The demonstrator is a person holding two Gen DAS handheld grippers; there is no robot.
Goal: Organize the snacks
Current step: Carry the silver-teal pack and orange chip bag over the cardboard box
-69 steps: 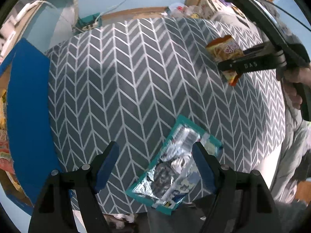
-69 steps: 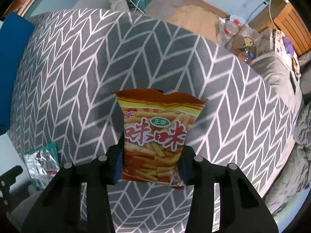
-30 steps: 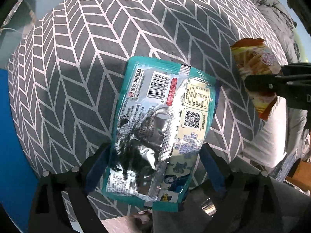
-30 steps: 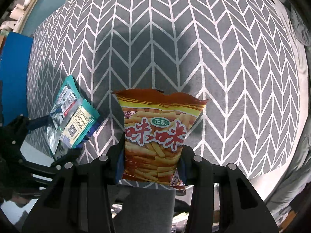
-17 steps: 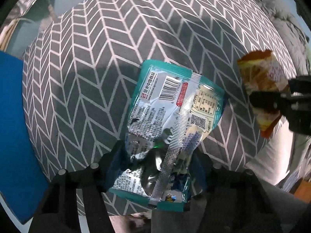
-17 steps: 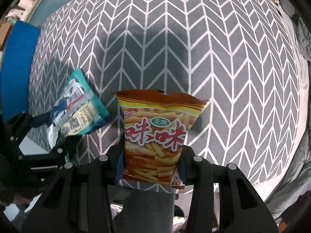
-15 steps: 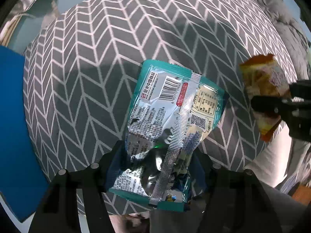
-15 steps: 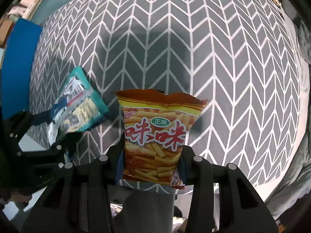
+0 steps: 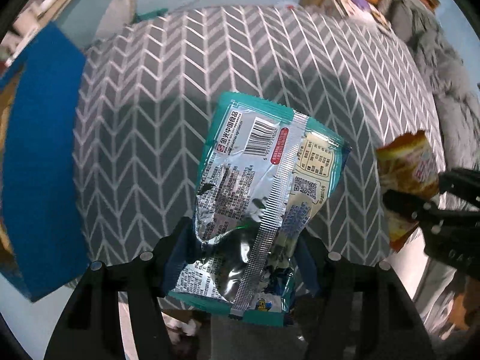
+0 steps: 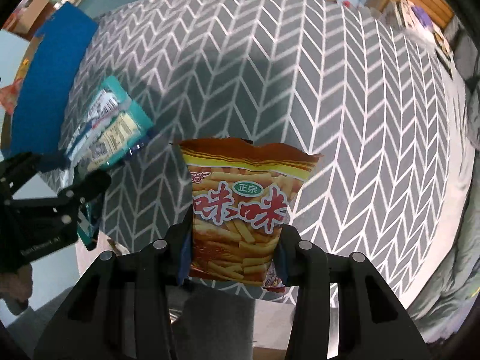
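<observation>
While my left gripper (image 9: pixel 240 258) pinches the teal packet (image 9: pixel 264 186) and right gripper (image 10: pixel 232 258) the orange bag (image 10: pixel 243 210), slick foil risks slipping

You see a teal-edged silver packet (image 9: pixel 255 198), an orange-and-yellow snack bag (image 10: pixel 243 207) with red lettering, a grey tablecloth (image 10: pixel 330 96) with white chevrons, and a blue panel (image 9: pixel 42 138).

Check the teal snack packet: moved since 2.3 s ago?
Yes. The teal snack packet lay flat on the chevron cloth; now the left gripper holds it lifted off the cloth, nearer the blue box.
</observation>
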